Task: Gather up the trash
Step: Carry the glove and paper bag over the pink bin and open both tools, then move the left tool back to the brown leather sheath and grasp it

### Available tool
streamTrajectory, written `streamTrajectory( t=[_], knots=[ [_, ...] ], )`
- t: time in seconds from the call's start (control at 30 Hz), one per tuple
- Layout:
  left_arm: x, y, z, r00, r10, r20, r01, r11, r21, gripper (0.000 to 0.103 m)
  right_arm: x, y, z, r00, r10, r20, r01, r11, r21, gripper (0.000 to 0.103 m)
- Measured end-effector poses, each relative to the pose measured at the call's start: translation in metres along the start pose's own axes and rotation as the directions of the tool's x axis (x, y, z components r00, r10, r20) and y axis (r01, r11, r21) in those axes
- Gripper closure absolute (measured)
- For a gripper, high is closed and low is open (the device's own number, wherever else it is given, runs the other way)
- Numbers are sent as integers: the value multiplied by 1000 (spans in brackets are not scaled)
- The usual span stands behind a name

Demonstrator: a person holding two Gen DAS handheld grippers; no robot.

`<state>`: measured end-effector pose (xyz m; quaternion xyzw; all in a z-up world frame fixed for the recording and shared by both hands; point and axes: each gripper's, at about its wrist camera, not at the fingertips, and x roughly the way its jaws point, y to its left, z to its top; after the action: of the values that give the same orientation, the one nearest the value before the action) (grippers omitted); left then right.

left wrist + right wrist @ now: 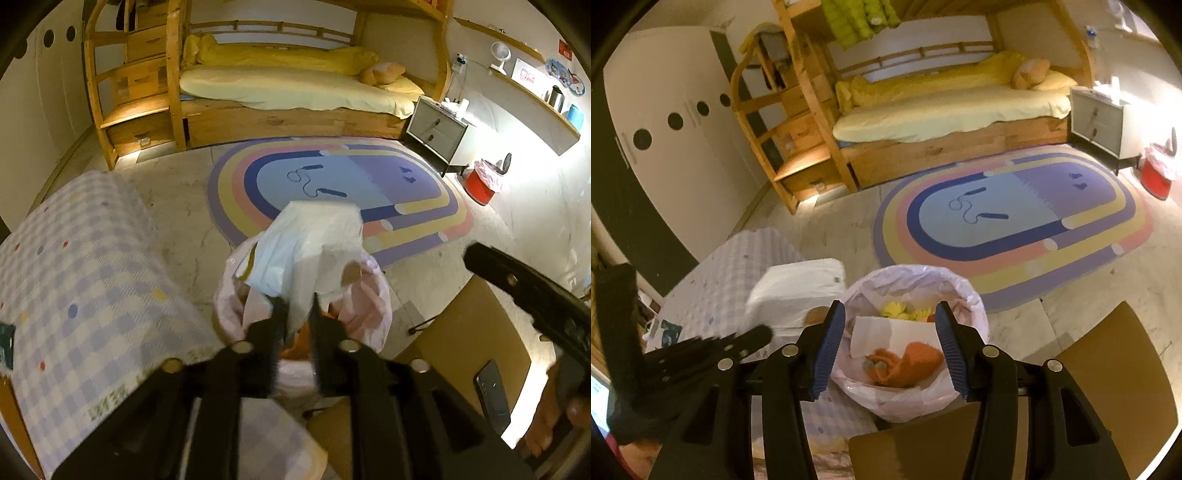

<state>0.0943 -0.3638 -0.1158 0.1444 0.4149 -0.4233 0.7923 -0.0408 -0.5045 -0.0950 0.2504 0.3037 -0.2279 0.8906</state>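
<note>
My left gripper (297, 306) is shut on a white folded diaper-like piece of trash (314, 243) and holds it above a bin lined with a pink bag (373, 310). In the right wrist view the same white trash (798, 291) hangs left of the bin (975, 295), held by the left gripper (764, 332). The bin holds a white paper (882, 332), an orange cloth (912, 360) and something yellow (901, 310). My right gripper (892, 343) is open and empty just above the bin's near side; it also shows at the right of the left wrist view (476, 254).
A checked-cloth table (74, 280) stands to the left of the bin. A brown chair seat (472, 332) with a phone (493, 395) is on the right. A rainbow rug (332, 184), a wooden bunk bed (295, 92), a nightstand (436, 129) and a red bin (480, 182) lie beyond.
</note>
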Motion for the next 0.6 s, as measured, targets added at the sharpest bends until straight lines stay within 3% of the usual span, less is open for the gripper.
streamTrajectory(
  t=[0.03, 0.1, 0.4, 0.6],
  knots=[
    [-1, -1, 3, 1000, -3, 7, 3, 1000, -7, 67, -2, -1, 1, 1000, 0, 5, 0, 1000, 3, 51],
    [-10, -1, 5, 999, -14, 33, 14, 1000, -15, 59, -9, -2, 3, 1000, 1, 18, -1, 1000, 8, 51],
    [-57, 13, -19, 994, 70, 87, -68, 997, -30, 54, -29, 5, -6, 999, 30, 21, -30, 1000, -2, 51],
    [-92, 34, -42, 985, 129, 113, -121, 990, -76, 53, -43, 31, -16, 998, 68, 5, -68, 996, -56, 51]
  ],
)
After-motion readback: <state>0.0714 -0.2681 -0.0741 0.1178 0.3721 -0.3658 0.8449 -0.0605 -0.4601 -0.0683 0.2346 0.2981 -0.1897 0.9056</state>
